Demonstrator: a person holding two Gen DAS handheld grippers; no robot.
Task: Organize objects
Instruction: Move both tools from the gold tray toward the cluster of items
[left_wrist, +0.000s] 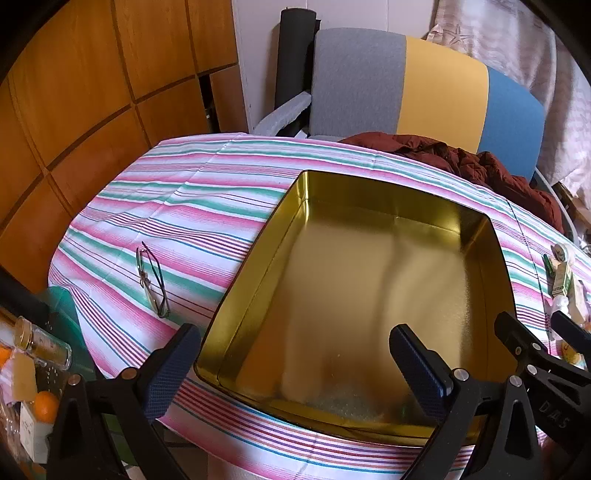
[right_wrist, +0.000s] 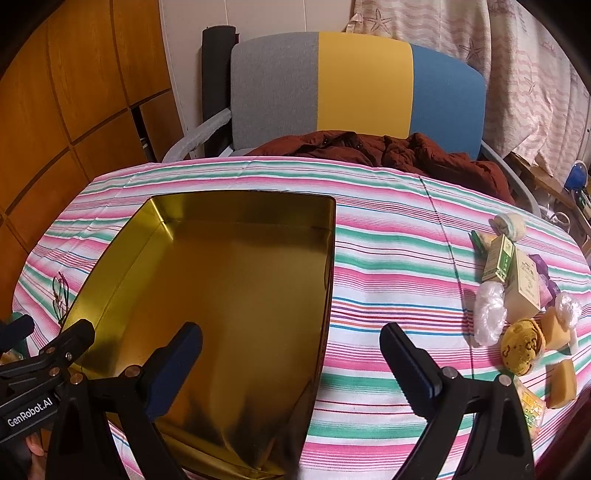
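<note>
An empty gold tin box (left_wrist: 354, 295) sits open on the striped tablecloth; it also shows in the right wrist view (right_wrist: 221, 288). My left gripper (left_wrist: 291, 354) is open and empty over the tin's near left corner. My right gripper (right_wrist: 291, 350) is open and empty over the tin's near right rim. A pile of small items lies at the table's right: green and cream boxes (right_wrist: 511, 275), white puffs (right_wrist: 489, 314), a yellow knitted ball (right_wrist: 522, 347), yellow blocks (right_wrist: 561, 382). A pair of glasses (left_wrist: 153, 280) lies left of the tin.
The striped tablecloth (right_wrist: 388, 266) covers a round table. A chair (right_wrist: 354, 85) with a dark red jacket (right_wrist: 388, 151) stands behind it. A wooden cabinet (left_wrist: 74, 92) is at the left. A jar and oranges (left_wrist: 44, 369) sit below the table's left edge.
</note>
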